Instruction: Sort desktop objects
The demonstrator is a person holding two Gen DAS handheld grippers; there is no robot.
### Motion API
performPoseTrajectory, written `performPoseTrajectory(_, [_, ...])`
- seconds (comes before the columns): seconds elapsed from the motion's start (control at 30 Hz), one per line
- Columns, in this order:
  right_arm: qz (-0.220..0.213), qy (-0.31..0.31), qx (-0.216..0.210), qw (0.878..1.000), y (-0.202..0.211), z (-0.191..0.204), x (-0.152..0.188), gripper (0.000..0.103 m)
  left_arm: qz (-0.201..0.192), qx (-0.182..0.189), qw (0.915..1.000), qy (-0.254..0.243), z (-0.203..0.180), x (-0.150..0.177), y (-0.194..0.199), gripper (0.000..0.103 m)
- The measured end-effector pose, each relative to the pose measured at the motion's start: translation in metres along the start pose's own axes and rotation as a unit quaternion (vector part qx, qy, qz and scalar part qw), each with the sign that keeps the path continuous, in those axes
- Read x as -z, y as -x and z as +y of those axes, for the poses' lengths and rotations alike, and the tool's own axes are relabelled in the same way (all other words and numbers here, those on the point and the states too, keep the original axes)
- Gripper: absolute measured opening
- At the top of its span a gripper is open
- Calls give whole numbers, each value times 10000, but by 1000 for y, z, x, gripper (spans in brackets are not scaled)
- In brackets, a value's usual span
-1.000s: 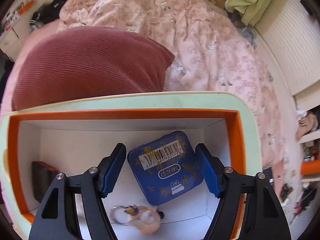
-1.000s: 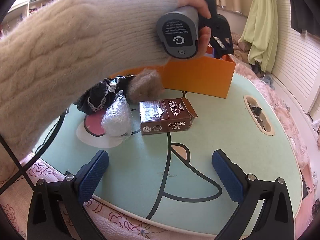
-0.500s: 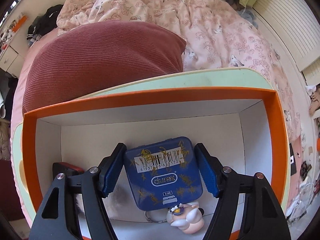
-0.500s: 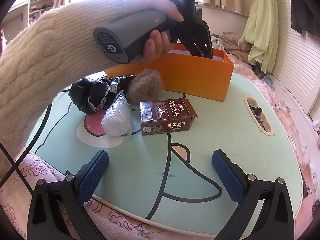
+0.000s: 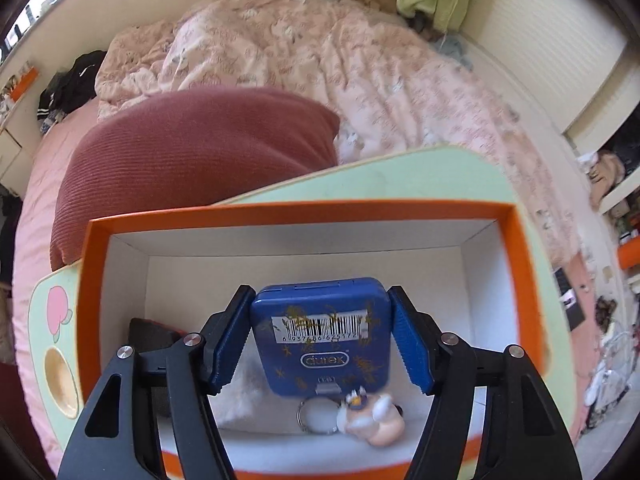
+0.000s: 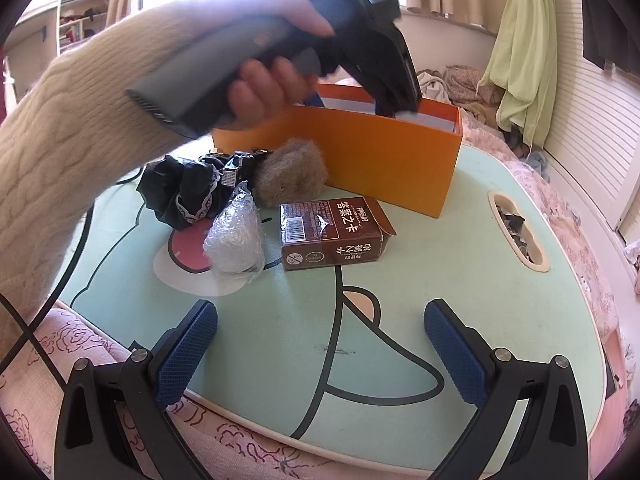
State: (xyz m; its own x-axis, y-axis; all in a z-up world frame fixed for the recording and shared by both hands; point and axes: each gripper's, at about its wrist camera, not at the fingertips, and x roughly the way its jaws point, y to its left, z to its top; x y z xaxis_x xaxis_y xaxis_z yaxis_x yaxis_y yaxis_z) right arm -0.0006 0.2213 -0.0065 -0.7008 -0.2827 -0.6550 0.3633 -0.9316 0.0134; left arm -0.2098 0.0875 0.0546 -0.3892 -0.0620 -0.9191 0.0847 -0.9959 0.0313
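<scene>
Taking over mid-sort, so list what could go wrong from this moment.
1. The left tool has just been closing on the blue tin. The pads seem to meet its smooth sides mainly near their tips, so it may slip or twist.
2. The keychain figure lies just below the tin inside the orange box, so a dropped tin would likely hit it.

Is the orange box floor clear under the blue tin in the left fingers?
Not quite. The blue tin hangs inside the orange box, and a figurine keychain lies on the floor at its lower edge; a dark item sits left.
</scene>
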Motion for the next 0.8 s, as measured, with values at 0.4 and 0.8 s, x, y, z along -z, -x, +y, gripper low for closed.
performPoseTrajectory(0.4, [2, 5, 0, 10000, 1, 2, 0, 103, -1109, 650, 9917, -97, 21, 33, 93, 66])
performPoseTrajectory(0.8, [3, -11, 11, 10000, 1, -2, -3, 103, -1906, 607, 9798, 48, 67, 132, 113, 66])
